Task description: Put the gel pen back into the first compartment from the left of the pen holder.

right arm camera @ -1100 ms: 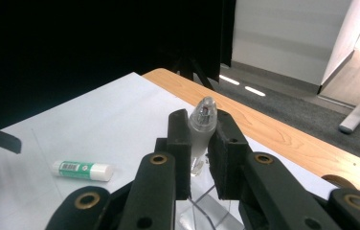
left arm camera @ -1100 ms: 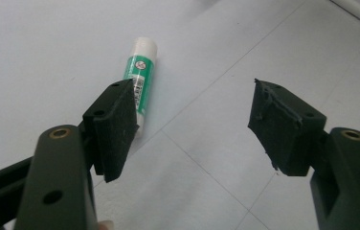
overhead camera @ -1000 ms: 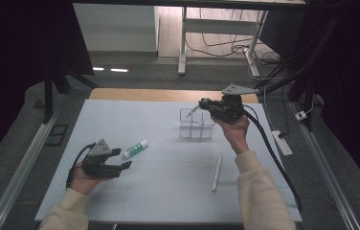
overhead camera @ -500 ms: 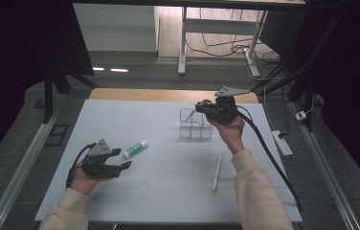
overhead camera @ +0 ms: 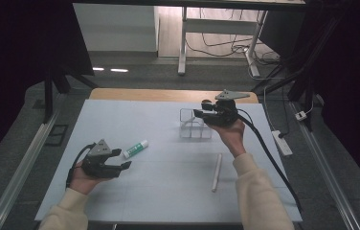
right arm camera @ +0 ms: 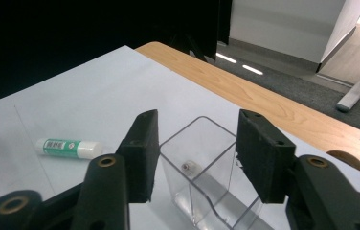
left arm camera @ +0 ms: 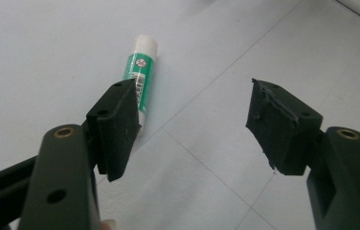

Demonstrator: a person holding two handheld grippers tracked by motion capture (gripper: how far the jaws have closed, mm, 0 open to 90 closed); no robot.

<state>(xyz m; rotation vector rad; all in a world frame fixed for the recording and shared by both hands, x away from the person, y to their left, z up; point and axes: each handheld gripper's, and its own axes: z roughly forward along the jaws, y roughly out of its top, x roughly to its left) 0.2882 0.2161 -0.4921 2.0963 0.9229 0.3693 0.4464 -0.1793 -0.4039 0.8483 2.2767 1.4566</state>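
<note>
A clear divided container (overhead camera: pixel 195 127) (right arm camera: pixel 202 158) stands at the table's far middle. My right gripper (overhead camera: pixel 198 114) (right arm camera: pixel 197 125) hovers just above it. Its jaws have just been opening and stand apart with nothing pressed between them. Below them a slim grey object (right arm camera: pixel 187 166) rests inside one compartment. A green and white glue stick (overhead camera: pixel 135 149) (left arm camera: pixel 140 72) (right arm camera: pixel 68 147) lies on the white table, just beyond my left gripper (overhead camera: pixel 123 162) (left arm camera: pixel 192 103). That gripper is open and empty, low over the table, and its left finger (left arm camera: pixel 116 124) hides the stick's near end.
A white stick (overhead camera: pixel 216 172) lies on the table's right half, near the right forearm. The table's wooden far edge (right arm camera: pixel 264 103) runs just behind the container. A cable (overhead camera: pixel 269 158) trails from the right gripper off the table's right side.
The right gripper's jaws have come apart above the container. The right hand shifted only slightly, and the left hand and glue stick have not moved.
</note>
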